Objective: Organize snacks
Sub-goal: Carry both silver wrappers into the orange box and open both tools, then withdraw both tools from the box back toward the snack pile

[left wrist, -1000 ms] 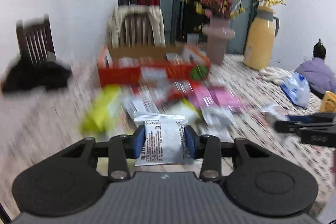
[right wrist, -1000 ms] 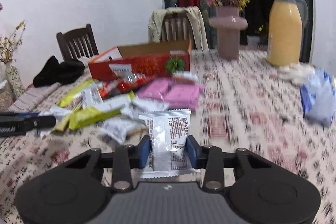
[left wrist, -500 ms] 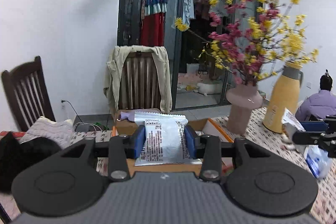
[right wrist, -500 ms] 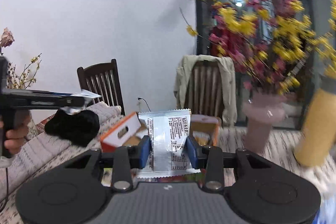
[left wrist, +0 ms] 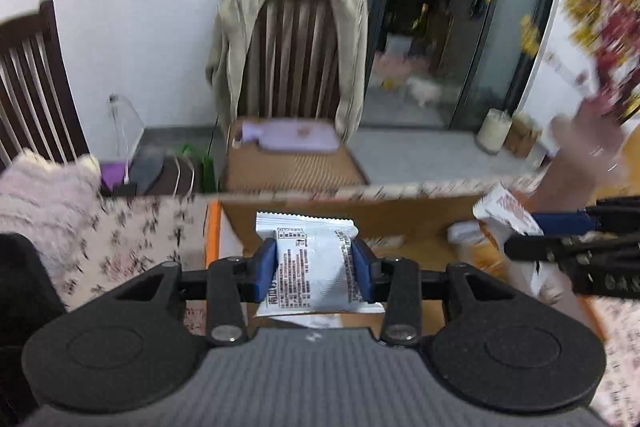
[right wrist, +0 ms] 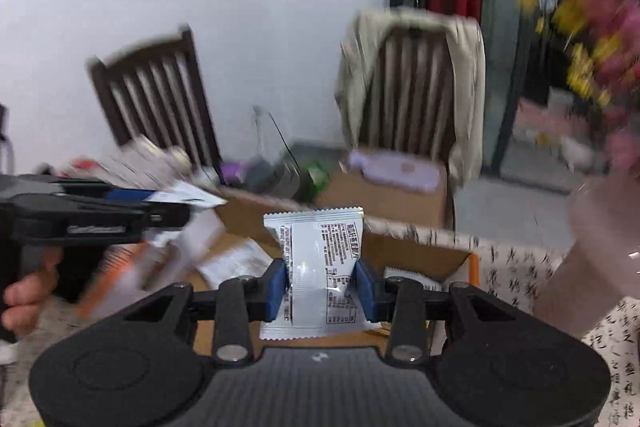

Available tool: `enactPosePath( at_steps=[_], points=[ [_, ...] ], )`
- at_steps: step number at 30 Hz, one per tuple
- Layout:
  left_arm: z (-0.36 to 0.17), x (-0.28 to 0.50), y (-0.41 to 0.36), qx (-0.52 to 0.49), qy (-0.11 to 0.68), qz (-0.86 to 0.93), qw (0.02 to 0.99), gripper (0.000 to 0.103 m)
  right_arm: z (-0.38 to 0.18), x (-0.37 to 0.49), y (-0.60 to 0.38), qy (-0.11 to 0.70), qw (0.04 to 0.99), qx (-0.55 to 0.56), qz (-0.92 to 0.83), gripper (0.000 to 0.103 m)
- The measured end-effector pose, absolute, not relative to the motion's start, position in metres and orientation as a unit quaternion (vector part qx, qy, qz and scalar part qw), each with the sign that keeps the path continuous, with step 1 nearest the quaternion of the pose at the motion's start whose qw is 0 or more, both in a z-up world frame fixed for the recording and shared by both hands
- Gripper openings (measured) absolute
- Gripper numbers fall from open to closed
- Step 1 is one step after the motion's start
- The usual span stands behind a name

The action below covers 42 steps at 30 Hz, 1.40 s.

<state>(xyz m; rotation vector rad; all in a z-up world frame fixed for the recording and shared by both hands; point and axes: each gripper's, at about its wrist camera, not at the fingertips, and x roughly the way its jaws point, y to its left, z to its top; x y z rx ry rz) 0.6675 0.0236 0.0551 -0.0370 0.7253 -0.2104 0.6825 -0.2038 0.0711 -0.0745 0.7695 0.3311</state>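
patterned tablecloth [left wrist: 132, 227] carries an open cardboard box [left wrist: 400, 215]. above the box, left gripper [left wrist: 315, 269] clamps a white snack packet [left wrist: 312, 259]. right gripper [right wrist: 322, 285], also above the box, clamps a second white packet [right wrist: 320, 259].

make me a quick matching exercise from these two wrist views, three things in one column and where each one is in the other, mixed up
Things:
1. silver snack packet
2. beige jacket
3. cardboard box

Places:
a. draped over a chair back
b. on the table, below both hand-held grippers
c. clamped in the left hand-held gripper

Pairs: 1-c, 2-a, 3-b
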Motion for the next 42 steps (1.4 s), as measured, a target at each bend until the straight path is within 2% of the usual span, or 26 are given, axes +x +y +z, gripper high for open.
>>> enactPosePath(
  at_steps=[3,6,7,8,9,11,22,25,27,32,34,37,39,42],
  points=[
    [0.025,0.682,0.024,0.004,0.385,-0.072,0.92,0.041,0.039,0.714,-0.201,0.413,0.899,-0.022,0.142,0.037],
    [0.025,0.683,0.024,-0.004,0.38,-0.079,0.922,0.044,0.019,0.725,-0.203,0.423,0.898,-0.033,0.12,0.037],
    [0.027,0.683,0.026,-0.012,0.377,-0.077,0.923,0.057,0.013,0.73,-0.205,0.426,0.897,-0.031,0.111,0.039],
    [0.03,0.685,0.027,-0.016,0.378,-0.074,0.923,0.065,0.01,0.732,-0.206,0.424,0.899,-0.024,0.106,0.04],
    [0.032,0.686,0.028,-0.023,0.376,-0.071,0.923,0.069,0.007,0.732,-0.208,0.422,0.9,-0.015,0.105,0.054],
    [0.034,0.683,0.03,-0.024,0.375,-0.07,0.924,0.068,0.007,0.727,-0.213,0.417,0.903,-0.001,0.101,0.072],
    [0.08,0.633,0.031,-0.015,0.35,-0.074,0.934,0.073,0.062,0.658,-0.215,0.363,0.923,-0.056,0.112,0.076],
    [0.098,0.601,0.03,-0.003,0.333,-0.087,0.939,0.073,0.076,0.629,-0.218,0.354,0.926,-0.064,0.115,0.077],
    [0.11,0.575,0.029,0.009,0.317,-0.097,0.944,0.074,0.083,0.605,-0.218,0.344,0.928,-0.087,0.114,0.084],
    [0.13,0.496,0.033,0.001,0.278,-0.086,0.957,0.082,0.1,0.535,-0.221,0.3,0.939,-0.131,0.103,0.087],
    [0.129,0.457,0.031,0.007,0.268,-0.078,0.96,0.082,0.107,0.503,-0.224,0.285,0.943,-0.133,0.109,0.089],
    [0.124,0.401,0.028,0.019,0.255,-0.077,0.964,0.087,0.114,0.449,-0.228,0.259,0.948,-0.14,0.118,0.099],
    [0.118,0.364,0.027,0.012,0.243,-0.085,0.966,0.093,0.116,0.414,-0.231,0.241,0.952,-0.146,0.117,0.1],
    [0.106,0.315,0.021,0.006,0.237,-0.095,0.967,0.095,0.117,0.361,-0.236,0.219,0.959,-0.135,0.115,0.1]
  ],
)
